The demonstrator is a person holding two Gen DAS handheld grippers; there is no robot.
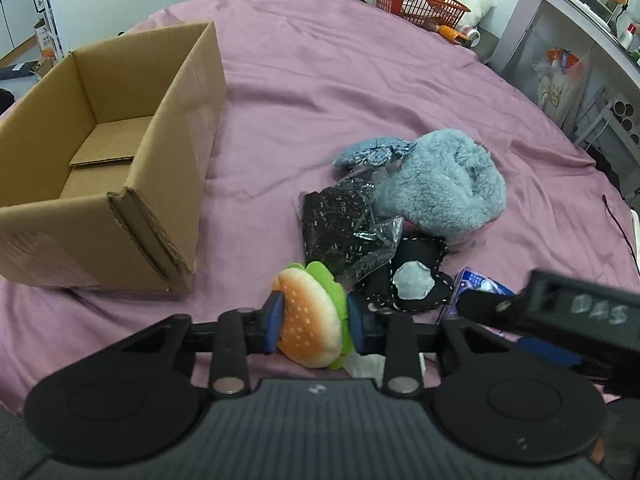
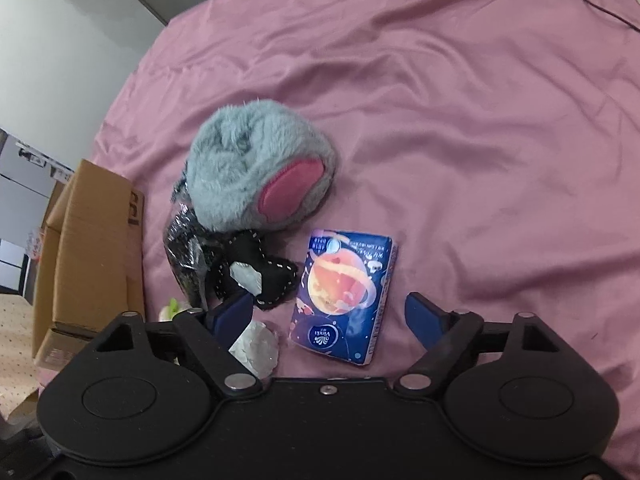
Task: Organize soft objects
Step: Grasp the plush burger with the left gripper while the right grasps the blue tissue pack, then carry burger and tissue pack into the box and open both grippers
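Observation:
My left gripper (image 1: pixel 314 320) is shut on a plush hamburger (image 1: pixel 310 318), held just above the purple sheet. An open, empty cardboard box (image 1: pixel 120 184) stands to its left. Ahead lie a fluffy blue plush (image 1: pixel 444 184), a black sequin item in a clear bag (image 1: pixel 344 236) and a black stitched plush (image 1: pixel 408 280). My right gripper (image 2: pixel 330 316) is open, its fingers on either side of a blue tissue pack (image 2: pixel 344 292) lying on the sheet. The blue plush (image 2: pixel 260 164) with a pink patch and the black stitched plush (image 2: pixel 256 276) lie beyond. The right gripper's body (image 1: pixel 560 312) shows in the left wrist view.
A red basket (image 1: pixel 420 0) with clutter, a cup and bottles sit at the bed's far edge. Shelving and bags (image 1: pixel 560 80) stand at the right. A thin dark cord (image 2: pixel 608 8) lies on the sheet far right. A silvery round object (image 2: pixel 256 346) lies by the right gripper's left finger.

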